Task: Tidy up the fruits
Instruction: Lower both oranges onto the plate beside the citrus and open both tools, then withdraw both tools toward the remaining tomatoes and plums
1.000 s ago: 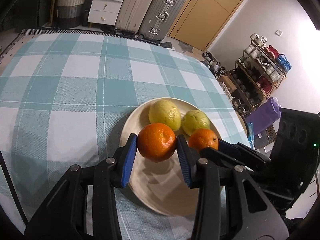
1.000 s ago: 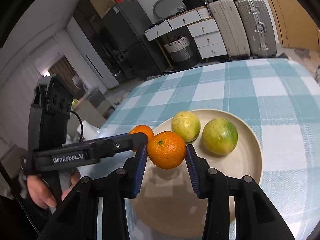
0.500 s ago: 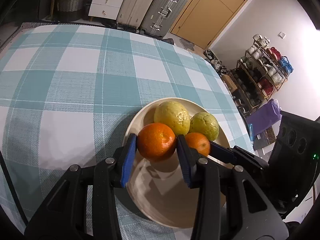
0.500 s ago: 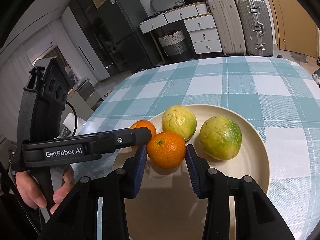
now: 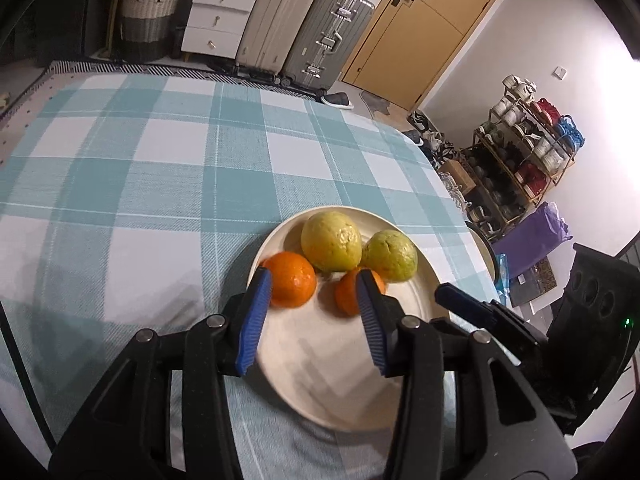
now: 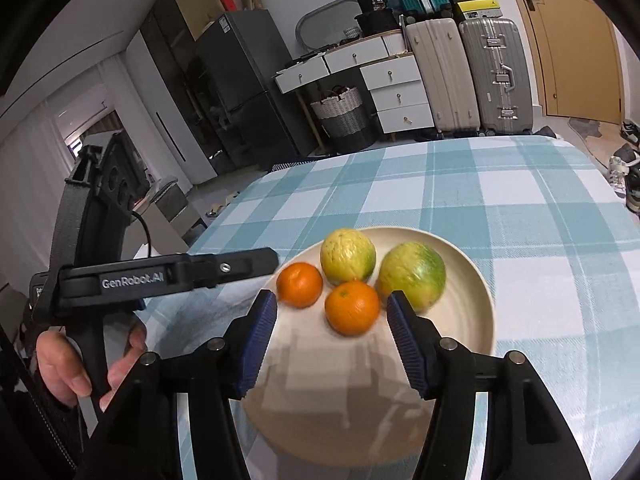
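A cream plate (image 5: pixel 320 364) (image 6: pixel 320 404) on the checked cloth holds two yellow-green fruits (image 5: pixel 330 240) (image 5: pixel 390 256) and two oranges. My left gripper (image 5: pixel 313 280) is opening; one orange (image 5: pixel 290 284) lies on the plate beside its left pad, with a gap to the right pad. The right gripper (image 6: pixel 331 300) is opening too, and the other orange (image 6: pixel 352 306) sits on the plate between its pads, touching neither. In the right wrist view the first orange (image 6: pixel 299 284) lies just past the tip of the left gripper (image 6: pixel 256 262).
The teal-and-white checked tablecloth (image 5: pixel 160 168) stretches far and left of the plate; the table's edge runs close on the right. A person's hand (image 6: pixel 60 372) holds the left gripper's handle. Suitcases (image 5: pixel 304 28), drawers and a shelf stand off the table.
Both grippers were shut on an orange above the plate. Now both stand wider and each orange rests on the plate, free of the pads.
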Action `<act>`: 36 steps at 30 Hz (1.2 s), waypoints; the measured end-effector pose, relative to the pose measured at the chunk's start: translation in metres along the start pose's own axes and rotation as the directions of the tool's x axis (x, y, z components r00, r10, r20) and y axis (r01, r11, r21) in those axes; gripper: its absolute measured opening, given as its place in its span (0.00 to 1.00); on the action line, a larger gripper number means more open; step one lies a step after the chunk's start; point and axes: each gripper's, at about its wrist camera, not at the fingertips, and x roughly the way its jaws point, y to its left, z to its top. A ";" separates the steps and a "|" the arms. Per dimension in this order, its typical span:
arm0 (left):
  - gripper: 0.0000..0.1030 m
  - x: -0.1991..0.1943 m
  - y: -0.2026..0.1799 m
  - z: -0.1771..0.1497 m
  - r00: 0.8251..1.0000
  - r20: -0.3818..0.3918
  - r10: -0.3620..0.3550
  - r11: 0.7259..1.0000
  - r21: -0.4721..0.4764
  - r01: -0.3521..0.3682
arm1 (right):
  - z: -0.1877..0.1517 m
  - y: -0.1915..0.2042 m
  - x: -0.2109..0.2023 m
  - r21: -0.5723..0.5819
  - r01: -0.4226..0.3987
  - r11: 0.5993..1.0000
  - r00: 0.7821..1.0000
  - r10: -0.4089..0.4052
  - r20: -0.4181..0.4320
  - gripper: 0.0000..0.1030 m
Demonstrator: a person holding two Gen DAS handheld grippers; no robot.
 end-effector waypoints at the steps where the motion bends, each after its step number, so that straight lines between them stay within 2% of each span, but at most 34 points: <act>1: 0.42 -0.005 -0.002 -0.004 1.000 0.004 0.008 1.000 0.003 -0.008 | -0.002 0.000 -0.004 0.001 0.003 1.000 1.000 -0.003 0.004 0.58; 8: 0.42 -0.043 -0.015 -0.029 1.000 0.018 0.017 0.999 0.030 -0.018 | -0.011 0.012 -0.040 -0.017 0.014 1.000 0.999 -0.014 0.044 0.58; 12: 0.42 -0.065 -0.031 -0.043 0.999 0.035 0.023 0.997 0.071 -0.025 | -0.016 0.024 -0.059 -0.037 0.021 0.999 0.998 -0.019 0.063 0.66; 14: 0.47 -0.074 -0.036 -0.049 0.999 0.042 0.021 0.997 0.079 -0.025 | -0.018 0.027 -0.065 -0.043 0.024 0.999 0.997 -0.021 0.070 0.67; 16: 0.57 -0.083 -0.042 -0.058 0.997 0.058 0.042 0.995 0.082 -0.047 | -0.020 0.032 -0.072 -0.044 0.029 0.999 0.997 -0.025 0.074 0.69; 20: 0.58 -0.099 -0.056 -0.074 0.990 0.092 0.105 0.986 0.121 -0.115 | -0.027 0.037 -0.085 -0.040 0.047 0.998 0.995 -0.044 0.087 0.82; 24: 0.68 -0.108 -0.062 -0.088 0.988 0.091 0.128 0.983 0.124 -0.139 | -0.034 0.042 -0.097 -0.046 0.058 0.997 0.994 -0.053 0.092 0.83; 27: 0.73 -0.114 -0.068 -0.098 0.976 0.110 0.188 0.968 0.147 -0.203 | -0.039 0.044 -0.101 -0.040 0.057 0.998 0.995 -0.054 0.086 0.84; 30: 0.80 -0.121 -0.068 -0.105 0.975 0.117 0.188 0.969 0.142 -0.204 | -0.046 0.046 -0.106 -0.035 0.060 0.998 0.995 -0.057 0.083 0.85; 36: 0.81 -0.126 -0.060 -0.117 0.979 0.097 0.181 0.975 0.111 -0.191 | -0.058 0.050 -0.118 -0.043 0.066 0.997 0.995 -0.062 0.084 0.89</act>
